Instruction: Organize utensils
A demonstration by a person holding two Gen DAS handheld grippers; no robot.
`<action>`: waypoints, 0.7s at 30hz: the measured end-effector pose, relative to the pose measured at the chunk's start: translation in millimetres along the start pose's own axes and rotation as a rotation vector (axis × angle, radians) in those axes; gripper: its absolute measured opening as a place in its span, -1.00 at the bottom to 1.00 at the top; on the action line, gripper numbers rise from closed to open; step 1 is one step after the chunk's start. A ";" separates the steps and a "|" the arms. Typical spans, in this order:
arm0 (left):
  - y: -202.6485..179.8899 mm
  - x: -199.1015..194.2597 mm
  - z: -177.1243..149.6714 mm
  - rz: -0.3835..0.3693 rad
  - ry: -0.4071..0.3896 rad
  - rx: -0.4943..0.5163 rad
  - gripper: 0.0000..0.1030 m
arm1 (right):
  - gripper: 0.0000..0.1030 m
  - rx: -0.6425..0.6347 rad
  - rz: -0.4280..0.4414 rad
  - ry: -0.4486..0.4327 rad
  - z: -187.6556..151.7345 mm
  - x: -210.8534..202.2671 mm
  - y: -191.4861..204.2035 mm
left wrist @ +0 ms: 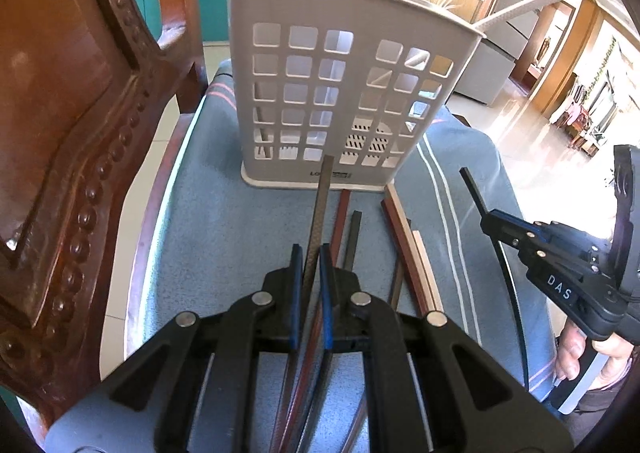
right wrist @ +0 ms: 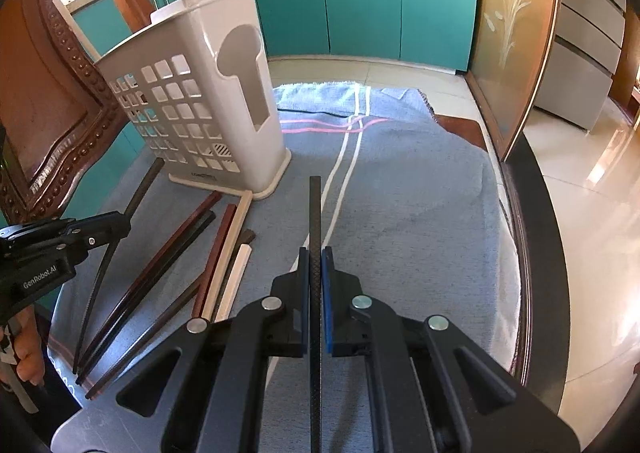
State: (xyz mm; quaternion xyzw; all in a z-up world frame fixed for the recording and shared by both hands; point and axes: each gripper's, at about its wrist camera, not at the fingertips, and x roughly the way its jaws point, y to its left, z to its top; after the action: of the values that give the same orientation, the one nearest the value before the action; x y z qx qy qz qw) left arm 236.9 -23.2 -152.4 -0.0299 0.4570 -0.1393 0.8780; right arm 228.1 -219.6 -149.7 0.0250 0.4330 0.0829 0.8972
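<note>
Your left gripper [left wrist: 311,253] is clamping a dark grey chopstick [left wrist: 320,213], its blue pads pressed narrow against the stick, which is pointing forward toward the foot of the white utensil holder [left wrist: 340,93]. Your right gripper [right wrist: 316,257] is likewise pinching a black chopstick [right wrist: 315,209] tight between its pads, the stick jutting out straight over the blue cloth [right wrist: 420,213].

The left wrist view is showing you the holder's gridded front head-on, standing upright on the cloth, with two pale sticks [left wrist: 532,3] already leaning out of its top. It is also catching your right gripper from the side at the frame's right edge, raised off the cloth with its stick angled up.

The right wrist view is giving you what the left one is hiding behind its own fingers: the loose chopsticks [right wrist: 224,253] lying fanned on the cloth just in front of the holder, brown, black and cream ones side by side. It is also showing the holder's side wall with its spoon-shaped cutout, and your left gripper at the left edge, holding its stick tilted above the pile. A carved wooden chair [left wrist: 80,133] is standing just beside the holder.
</note>
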 end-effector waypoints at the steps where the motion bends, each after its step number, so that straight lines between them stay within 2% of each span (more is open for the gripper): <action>1: 0.7 1.7 0.0 -0.002 0.005 -0.004 -0.82 | -0.87 -0.008 -0.002 0.010 -0.6 2.7 1.9; 10: 14.0 31.3 -1.6 0.062 0.107 -0.011 -0.82 | -0.87 -0.062 -0.022 0.076 -7.0 18.5 13.2; 21: -6.5 54.8 2.7 0.121 0.108 0.028 -0.78 | -0.83 -0.093 -0.057 0.095 -14.5 24.2 17.7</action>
State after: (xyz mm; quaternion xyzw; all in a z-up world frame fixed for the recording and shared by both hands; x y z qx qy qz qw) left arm 267.5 -44.5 -193.2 0.0174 0.5028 -0.0939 0.8591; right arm 229.4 -198.4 -175.4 -0.0331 0.4713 0.0784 0.8779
